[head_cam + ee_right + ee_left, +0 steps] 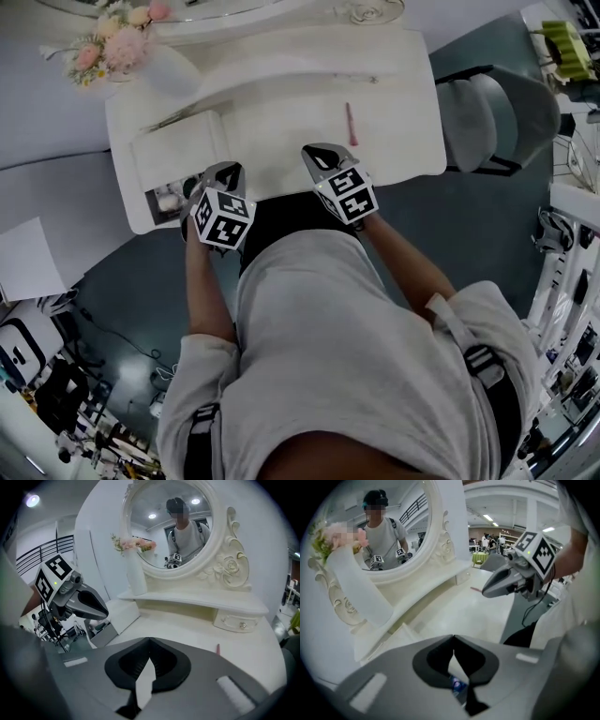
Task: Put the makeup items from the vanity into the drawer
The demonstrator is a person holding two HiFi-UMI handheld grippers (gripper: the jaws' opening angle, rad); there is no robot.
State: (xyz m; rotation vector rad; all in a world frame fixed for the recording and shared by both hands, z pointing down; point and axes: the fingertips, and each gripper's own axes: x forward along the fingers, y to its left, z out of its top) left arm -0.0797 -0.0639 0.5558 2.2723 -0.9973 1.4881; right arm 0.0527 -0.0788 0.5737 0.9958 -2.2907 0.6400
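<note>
A thin pink makeup pencil (350, 124) lies on the white vanity top (272, 122); it also shows as the pencil (218, 648) and the pencil (477, 590) in the gripper views. The drawer (153, 208) stands open at the vanity's left front, with small items inside. My left gripper (226, 170) hangs over the drawer's right end, jaws shut with nothing between them; a small blue item (457, 685) shows below through the gap. My right gripper (315, 151) is over the vanity's front edge, short of the pencil, also shut and empty.
A white vase with pink flowers (122, 42) stands at the back left under the oval mirror (176, 524). A raised shelf with a small closed drawer (236, 620) runs along the back. A grey chair (497, 112) stands right of the vanity.
</note>
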